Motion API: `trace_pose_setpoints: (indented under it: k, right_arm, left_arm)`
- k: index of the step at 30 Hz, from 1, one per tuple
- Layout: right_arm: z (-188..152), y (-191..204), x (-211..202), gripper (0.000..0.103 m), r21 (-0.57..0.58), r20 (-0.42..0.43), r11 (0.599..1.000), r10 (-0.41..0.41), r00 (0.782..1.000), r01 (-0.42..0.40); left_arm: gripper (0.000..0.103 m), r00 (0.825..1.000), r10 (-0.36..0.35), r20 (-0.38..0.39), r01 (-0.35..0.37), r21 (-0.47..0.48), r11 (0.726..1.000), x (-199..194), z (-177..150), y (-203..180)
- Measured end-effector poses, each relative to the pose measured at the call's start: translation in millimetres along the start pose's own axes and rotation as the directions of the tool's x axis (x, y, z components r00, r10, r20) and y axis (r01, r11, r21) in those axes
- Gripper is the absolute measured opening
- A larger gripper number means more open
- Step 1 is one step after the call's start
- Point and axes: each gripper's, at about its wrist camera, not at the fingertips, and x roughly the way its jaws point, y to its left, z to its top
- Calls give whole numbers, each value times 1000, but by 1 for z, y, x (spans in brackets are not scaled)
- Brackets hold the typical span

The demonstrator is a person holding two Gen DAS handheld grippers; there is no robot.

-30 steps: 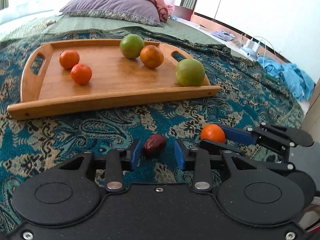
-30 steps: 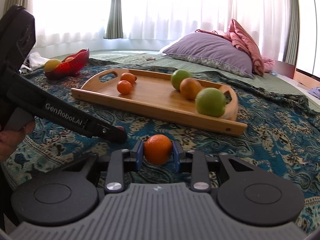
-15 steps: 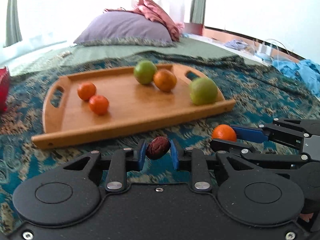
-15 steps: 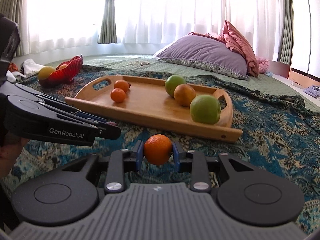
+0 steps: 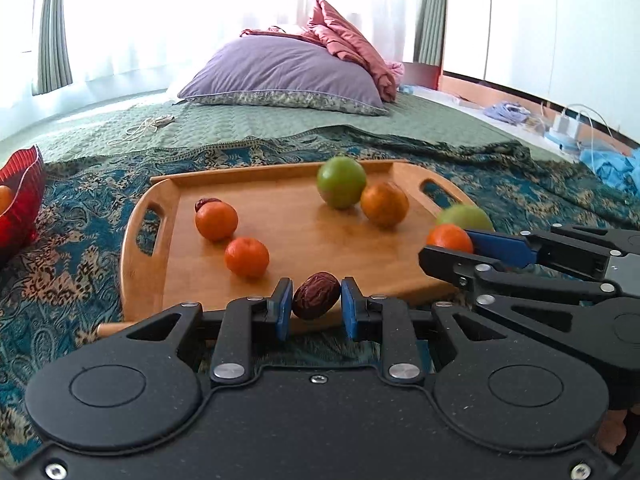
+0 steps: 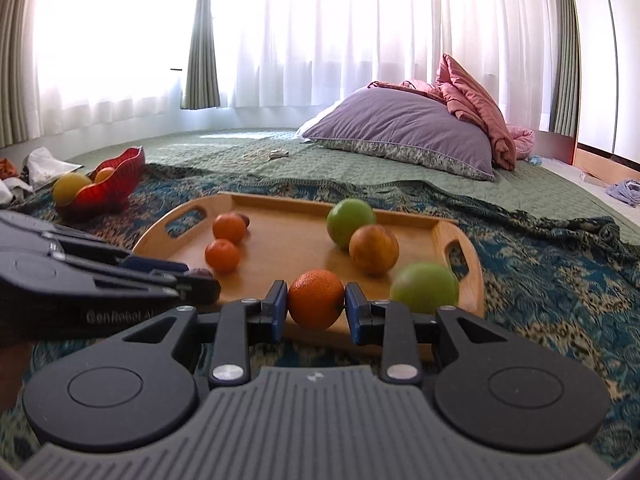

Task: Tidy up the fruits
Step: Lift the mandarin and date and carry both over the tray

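The left gripper [image 5: 312, 307] had its fingers clamped on a wrinkled date [image 5: 316, 295] at the wooden tray [image 5: 136, 268]'s near rim; the right gripper [image 6: 316, 307] pinched a small orange [image 6: 316, 298]. Released carelessly, either might roll into the fruit already on the tray.
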Motion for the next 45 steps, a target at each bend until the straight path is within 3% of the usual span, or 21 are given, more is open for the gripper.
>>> trace_pose_setpoints:
  k: [16, 24, 45]
  right_arm:
    - [16, -7, 60, 35, 30, -66, 998, -56, 996, 58]
    - [13, -6, 72, 35, 2, -77, 997, -74, 994, 74]
    - [14, -8, 92, 36, -7, -89, 996, -86, 992, 86]
  left_arm:
    - [25, 998, 37, -42, -39, -61, 997, 58, 18, 19]
    - [25, 999, 47, -18, -47, -5, 999, 70, 21, 15]
    - [25, 993, 110, -40, -111, -20, 994, 101, 20, 31]
